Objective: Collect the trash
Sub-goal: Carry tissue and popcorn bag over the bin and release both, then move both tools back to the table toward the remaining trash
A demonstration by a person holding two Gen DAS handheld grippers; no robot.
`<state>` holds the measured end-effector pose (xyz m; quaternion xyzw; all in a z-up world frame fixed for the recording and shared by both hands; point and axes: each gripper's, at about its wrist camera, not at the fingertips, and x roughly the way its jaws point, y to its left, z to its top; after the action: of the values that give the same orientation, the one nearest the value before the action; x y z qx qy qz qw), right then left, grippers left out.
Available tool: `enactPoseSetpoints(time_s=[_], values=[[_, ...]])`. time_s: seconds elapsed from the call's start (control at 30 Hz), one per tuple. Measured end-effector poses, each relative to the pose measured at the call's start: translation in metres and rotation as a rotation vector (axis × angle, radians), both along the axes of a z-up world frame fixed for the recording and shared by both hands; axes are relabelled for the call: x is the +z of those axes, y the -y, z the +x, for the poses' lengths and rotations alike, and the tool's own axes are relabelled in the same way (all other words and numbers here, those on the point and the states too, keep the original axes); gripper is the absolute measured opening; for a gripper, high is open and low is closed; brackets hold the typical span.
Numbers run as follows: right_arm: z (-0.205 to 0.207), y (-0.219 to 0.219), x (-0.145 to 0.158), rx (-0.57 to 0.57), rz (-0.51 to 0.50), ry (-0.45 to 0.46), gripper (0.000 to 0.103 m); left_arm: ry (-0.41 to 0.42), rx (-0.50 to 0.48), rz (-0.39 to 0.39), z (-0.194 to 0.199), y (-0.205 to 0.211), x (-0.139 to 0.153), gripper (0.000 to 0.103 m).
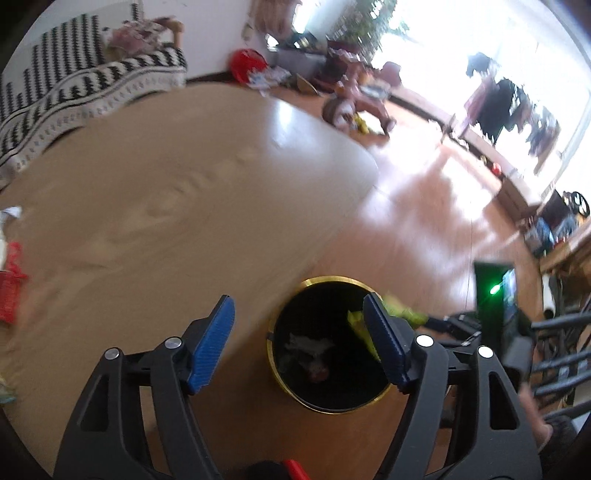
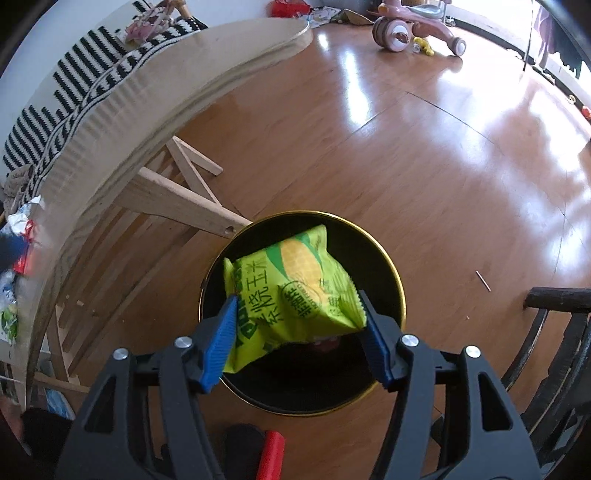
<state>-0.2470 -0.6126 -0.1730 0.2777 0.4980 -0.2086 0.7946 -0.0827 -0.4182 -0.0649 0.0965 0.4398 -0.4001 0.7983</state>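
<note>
My right gripper (image 2: 299,314) is shut on a green and yellow corn snack bag (image 2: 291,291) and holds it right above the black, gold-rimmed trash bin (image 2: 395,280) on the floor. My left gripper (image 1: 299,319) is open and empty, above the table edge and the same bin (image 1: 295,395). Crumpled white trash (image 1: 306,345) lies in the bin. The green bag (image 1: 360,325) shows behind my left gripper's right finger. More wrappers (image 2: 18,240) lie on the table at the left.
The oval wooden table (image 1: 166,206) fills the left, with red wrappers (image 1: 11,291) at its left edge. A black-and-white patterned sofa (image 1: 74,81) is behind it. A dark chair (image 2: 554,332) stands right of the bin. A pink tricycle (image 2: 413,26) is on the far floor.
</note>
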Motion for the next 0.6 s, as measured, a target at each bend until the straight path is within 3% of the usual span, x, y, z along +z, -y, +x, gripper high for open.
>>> enactPoseSetpoints(time_s=[0.07,0.27,0.6], values=[[0.007,-0.004,0.0,-0.003,-0.004,-0.005,0.074,0.023,0.031,-0.02,0.007,-0.014,0.015,0.076],[0.039,-0.038,0.029,0.066,-0.028,0.035,0.074,0.061,0.133,-0.06,0.029,-0.081,0.05,0.081],[0.147,-0.174,0.116,0.376,-0.063,0.199,0.078,0.206,0.334,0.041,0.073,-0.241,0.06,0.089]])
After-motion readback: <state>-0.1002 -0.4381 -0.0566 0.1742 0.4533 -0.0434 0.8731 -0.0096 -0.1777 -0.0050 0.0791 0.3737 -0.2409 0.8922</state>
